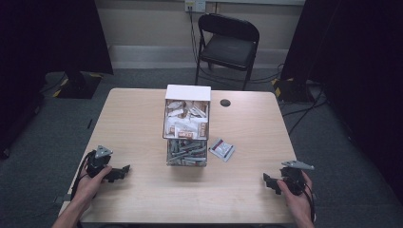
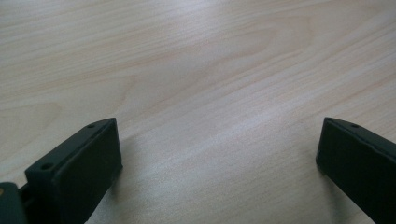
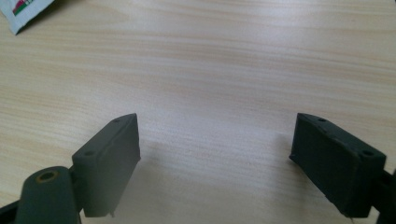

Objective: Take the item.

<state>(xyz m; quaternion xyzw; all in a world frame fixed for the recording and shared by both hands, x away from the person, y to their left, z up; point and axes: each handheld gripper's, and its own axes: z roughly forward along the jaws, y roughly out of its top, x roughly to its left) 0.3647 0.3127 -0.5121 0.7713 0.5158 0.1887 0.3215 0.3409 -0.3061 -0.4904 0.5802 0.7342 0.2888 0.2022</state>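
A clear two-tier box [image 1: 187, 126] stands at the table's middle, its white lid raised at the back. The upper tier holds several white and brown packets [image 1: 186, 118]; the lower tier holds grey-green packets [image 1: 187, 153]. One small packet [image 1: 222, 149] lies flat on the table just right of the box, and its corner shows in the right gripper view [image 3: 23, 11]. My left gripper [image 1: 124, 169] rests near the front left edge, open and empty [image 2: 219, 154]. My right gripper [image 1: 266, 179] rests near the front right, open and empty [image 3: 217, 149].
The light wooden table [image 1: 142, 199] has a small dark round mark or disc [image 1: 225, 102] at the back right. A black folding chair [image 1: 228, 45] stands behind the table. Black equipment stands and cables sit on the carpet at both sides.
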